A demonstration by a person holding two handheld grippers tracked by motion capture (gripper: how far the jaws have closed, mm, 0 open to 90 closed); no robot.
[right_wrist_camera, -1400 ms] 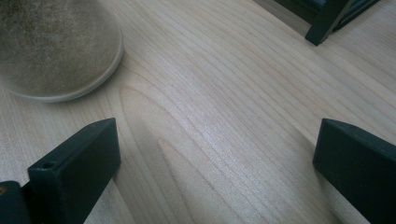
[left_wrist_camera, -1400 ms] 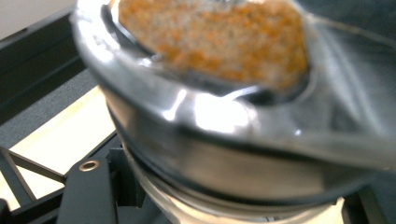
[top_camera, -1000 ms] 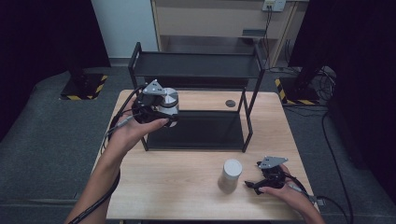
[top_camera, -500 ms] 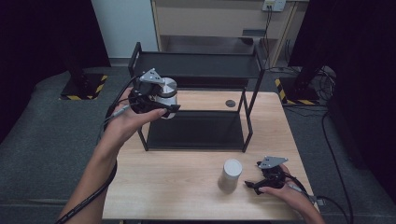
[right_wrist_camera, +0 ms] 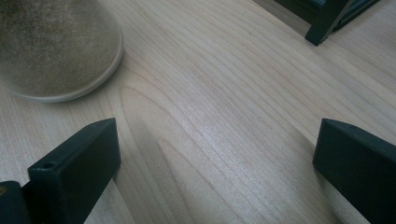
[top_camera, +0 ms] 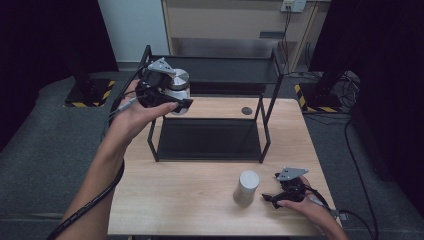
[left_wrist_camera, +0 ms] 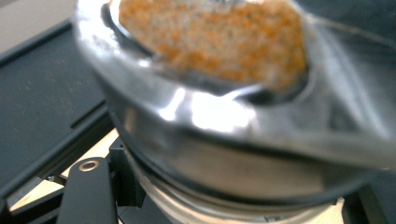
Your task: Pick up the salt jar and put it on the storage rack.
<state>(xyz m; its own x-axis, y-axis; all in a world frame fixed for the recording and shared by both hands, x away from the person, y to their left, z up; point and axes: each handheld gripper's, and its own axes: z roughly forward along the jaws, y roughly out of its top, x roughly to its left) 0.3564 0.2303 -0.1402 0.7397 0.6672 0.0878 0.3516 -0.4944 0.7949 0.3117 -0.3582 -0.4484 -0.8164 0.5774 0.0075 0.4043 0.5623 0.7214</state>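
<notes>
Black 2-tier rack [top_camera: 215, 75] stands at the far half of the table [top_camera: 190, 200]. Left gripper [top_camera: 167, 97] holds a metal-lidded jar [top_camera: 176, 90] in mid-air at the rack's left front corner, just below top-shelf level; jaws clamped on the jar body, long axis roughly upright, orange granules visible inside. The top shelf lies beyond and to the right of the jar. Right gripper [top_camera: 272, 197] rests on the table, jaws wide and empty, just beside a grey cylinder [top_camera: 246, 187]. Left hand is the nearer to the rack.
</notes>
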